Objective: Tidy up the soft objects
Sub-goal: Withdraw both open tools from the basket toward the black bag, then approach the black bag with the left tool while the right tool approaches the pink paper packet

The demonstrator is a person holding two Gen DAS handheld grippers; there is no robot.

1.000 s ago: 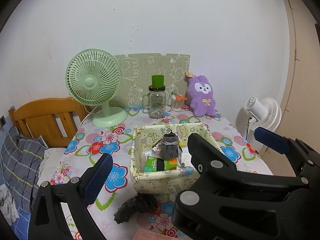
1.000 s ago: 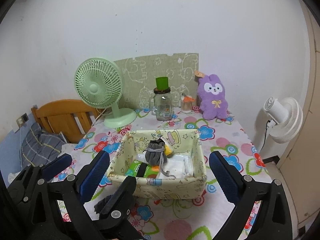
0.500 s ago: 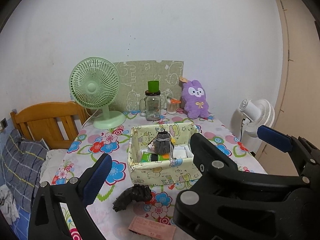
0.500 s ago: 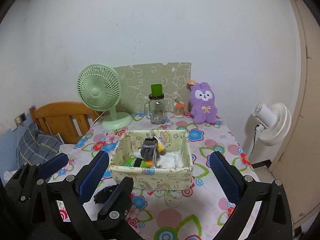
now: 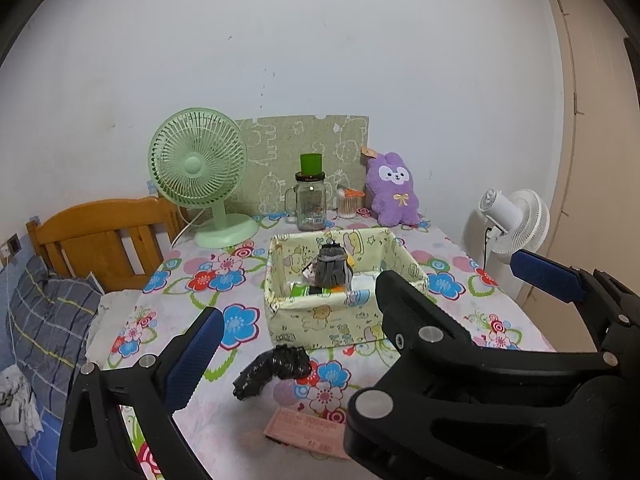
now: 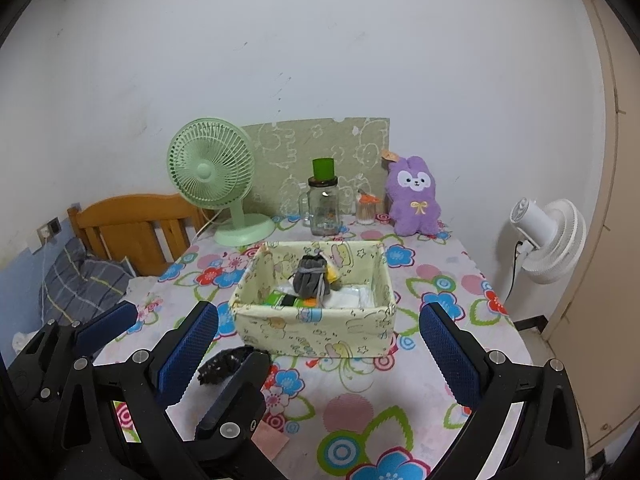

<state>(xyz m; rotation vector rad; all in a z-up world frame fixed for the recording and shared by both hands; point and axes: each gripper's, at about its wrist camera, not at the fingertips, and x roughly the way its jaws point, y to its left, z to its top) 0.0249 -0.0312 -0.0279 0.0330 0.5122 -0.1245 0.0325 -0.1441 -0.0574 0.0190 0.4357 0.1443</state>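
Fingers of both the left gripper (image 6: 168, 336) and right gripper (image 6: 320, 350) gape apart, empty; a black sock (image 5: 273, 370) lies before the fabric basket (image 5: 320, 320) near the table's (image 5: 460, 312) front edge.

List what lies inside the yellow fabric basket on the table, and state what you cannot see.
Inside the yellow fabric basket: a grey drawstring pouch on top, a green packet, something yellow and white packets. Whatever lies beneath them and behind the near wall is hidden.

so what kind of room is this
Most likely a bedroom or small living space in a home. A table with a flowered cloth stands against a white wall, beside a wooden bed frame with plaid bedding. A plush bunny and a desk fan sit on the table.
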